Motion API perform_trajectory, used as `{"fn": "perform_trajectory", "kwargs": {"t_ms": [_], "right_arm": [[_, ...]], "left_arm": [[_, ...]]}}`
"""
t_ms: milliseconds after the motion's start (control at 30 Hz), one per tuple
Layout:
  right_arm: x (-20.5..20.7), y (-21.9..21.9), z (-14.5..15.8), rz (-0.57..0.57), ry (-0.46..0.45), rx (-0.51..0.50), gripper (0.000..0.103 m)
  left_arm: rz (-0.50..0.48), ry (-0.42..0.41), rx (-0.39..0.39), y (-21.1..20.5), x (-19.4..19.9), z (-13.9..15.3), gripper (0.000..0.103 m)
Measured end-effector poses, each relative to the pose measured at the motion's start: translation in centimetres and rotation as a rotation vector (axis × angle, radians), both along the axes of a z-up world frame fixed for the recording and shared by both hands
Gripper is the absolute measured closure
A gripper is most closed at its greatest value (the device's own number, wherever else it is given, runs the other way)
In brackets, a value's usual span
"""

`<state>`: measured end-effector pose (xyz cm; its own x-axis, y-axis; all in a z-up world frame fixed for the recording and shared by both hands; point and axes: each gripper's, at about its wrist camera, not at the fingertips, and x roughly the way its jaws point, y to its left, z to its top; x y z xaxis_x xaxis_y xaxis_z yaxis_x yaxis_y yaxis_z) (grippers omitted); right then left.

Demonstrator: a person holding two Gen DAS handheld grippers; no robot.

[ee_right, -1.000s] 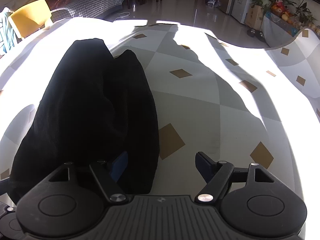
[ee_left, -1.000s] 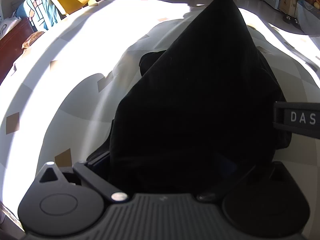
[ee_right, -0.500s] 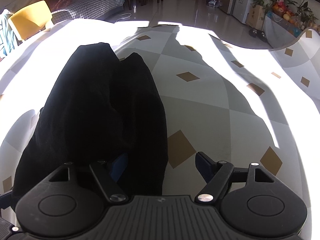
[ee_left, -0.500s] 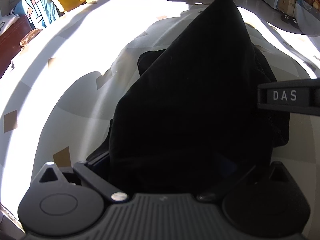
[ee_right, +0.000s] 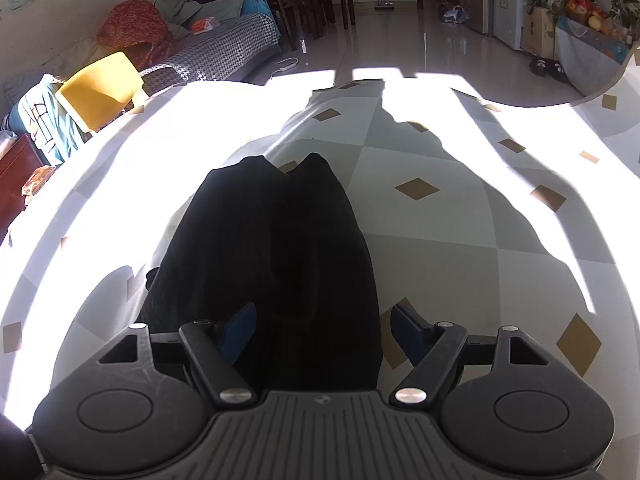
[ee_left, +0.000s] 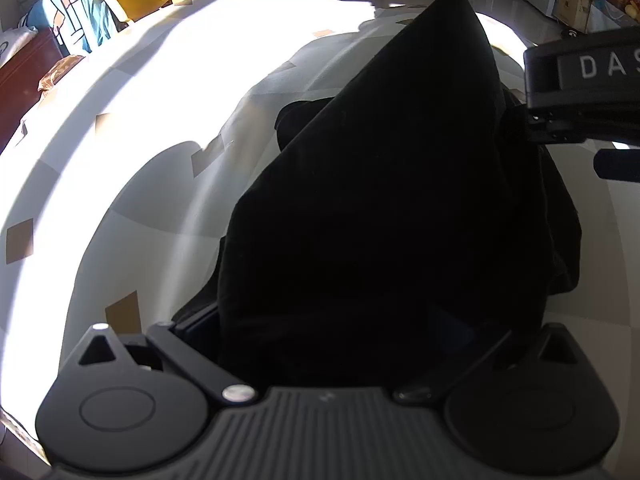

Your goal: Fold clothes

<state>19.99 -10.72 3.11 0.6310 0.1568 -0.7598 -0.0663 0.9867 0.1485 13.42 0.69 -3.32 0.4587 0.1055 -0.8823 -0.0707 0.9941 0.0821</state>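
A black garment (ee_left: pixel 380 200) lies lengthwise on the table (ee_left: pixel 140 200), folded into a long dark bundle. In the left wrist view its near end fills the gap of my left gripper (ee_left: pixel 340 328). The jaws stand wide apart and cloth covers the fingertips. The right wrist view shows the black garment (ee_right: pixel 272 248) running away from me, its near end between the spread fingers of my right gripper (ee_right: pixel 324 328). That gripper is open: its left pad hangs over the cloth and its right pad over the bare table (ee_right: pixel 440 260). The right gripper's body (ee_left: pixel 580 92) juts in from the right edge of the left wrist view.
The tablecloth is grey and white with brown diamonds, in harsh sun and shadow. A yellow chair (ee_right: pixel 100 92) with a teal garment (ee_right: pixel 44 124) stands off the far left corner, a wooden cabinet (ee_right: pixel 12 176) beside it. Beyond the far edge are a sofa (ee_right: pixel 224 48) and open floor.
My right gripper tilted upward and shifted left, so the garment's near end now sits between its fingers rather than left of them. In the left wrist view its body rose. The left gripper stayed still.
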Motion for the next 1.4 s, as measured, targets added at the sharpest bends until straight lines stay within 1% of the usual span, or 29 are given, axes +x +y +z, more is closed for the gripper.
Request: {"fn": "perform_trajectory", "kwargs": {"t_ms": [233,267,333,400,433,467,533,633,800,1000,1133,1267,1400], "right_arm": [[1.3,1.2,-2.0,0.047,0.032,0.012,0.029],[1.4,1.2,-2.2,0.051,0.034,0.019,0.031],[1.4,1.1,-2.8,0.063,0.043,0.036,0.044],[1.3,1.3,-3.3,0.077,0.061,0.033,0.051],[1.2,1.6,-3.5,0.092,0.067,0.014,0.054],[1.0,1.8,-3.7,0.107,0.072,-0.010,0.056],[0.8,2.1,-4.2,0.128,0.091,-0.055,0.062],[0.5,1.8,-4.8,0.135,0.114,-0.077,0.067],[-0.4,1.4,-4.8,0.145,0.135,-0.126,0.068],[-1.6,0.3,-4.7,0.122,0.155,-0.164,0.067],[-2.7,-0.5,-4.6,0.112,0.161,-0.190,0.067],[-3.6,-1.3,-4.6,0.110,0.164,-0.222,0.064],[-4.4,-2.4,-4.5,0.100,0.177,-0.230,0.062]], "left_arm": [[-0.008,0.010,-0.010,0.2,0.3,-0.1,0.000],[-0.010,0.011,-0.012,0.2,0.3,-0.1,0.000],[-0.013,0.013,-0.012,0.2,0.4,-0.1,0.000],[-0.016,0.014,-0.009,0.1,0.4,-0.1,0.000],[-0.018,0.015,-0.008,0.1,0.4,-0.1,0.000],[-0.018,0.016,-0.007,0.1,0.4,-0.1,0.000],[-0.019,0.021,-0.012,0.1,0.5,0.0,0.000],[-0.022,0.026,-0.017,0.1,0.5,0.0,0.000],[-0.051,0.021,0.006,-0.6,0.2,0.1,0.000],[-0.093,0.008,0.040,-1.5,-0.4,0.4,0.000],[-0.117,0.012,0.037,-2.0,-0.8,0.7,0.000],[-0.138,0.017,0.032,-2.7,-1.1,1.0,0.000],[-0.164,0.014,0.034,-3.1,-1.7,1.3,0.000]]}}
